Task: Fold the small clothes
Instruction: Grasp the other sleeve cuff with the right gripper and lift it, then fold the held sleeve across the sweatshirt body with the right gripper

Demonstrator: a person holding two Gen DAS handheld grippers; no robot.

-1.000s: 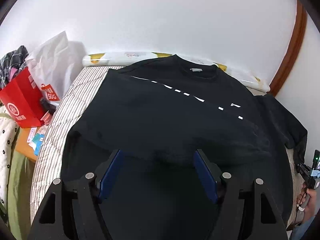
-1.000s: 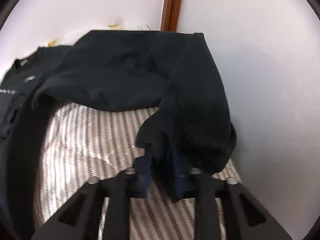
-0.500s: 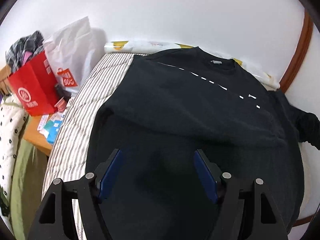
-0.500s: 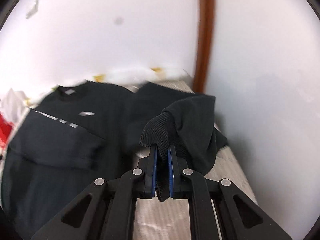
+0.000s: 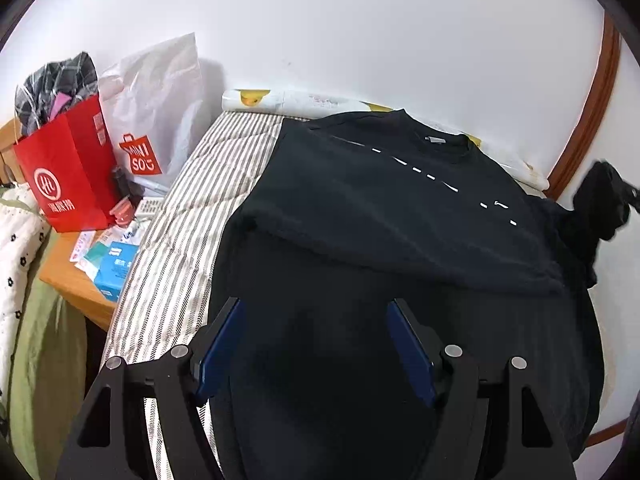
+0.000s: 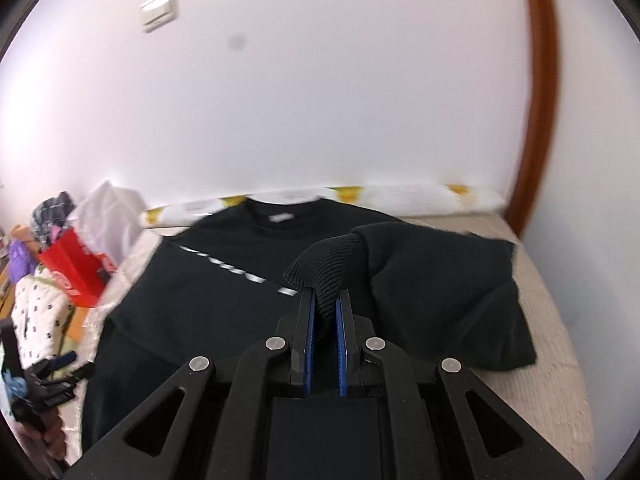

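A black sweatshirt lies spread on the striped bed, collar toward the wall. The right tool is clenched on the ribbed cuff of a sleeve, lifted above the shirt's body. The left tool hangs released over the lower part of the shirt, nothing between its fingers. A red bag stands beside the bed.

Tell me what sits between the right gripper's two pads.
The ribbed cuff of the black sweatshirt is pinched between the pads of the right gripper, plain in the right wrist view.
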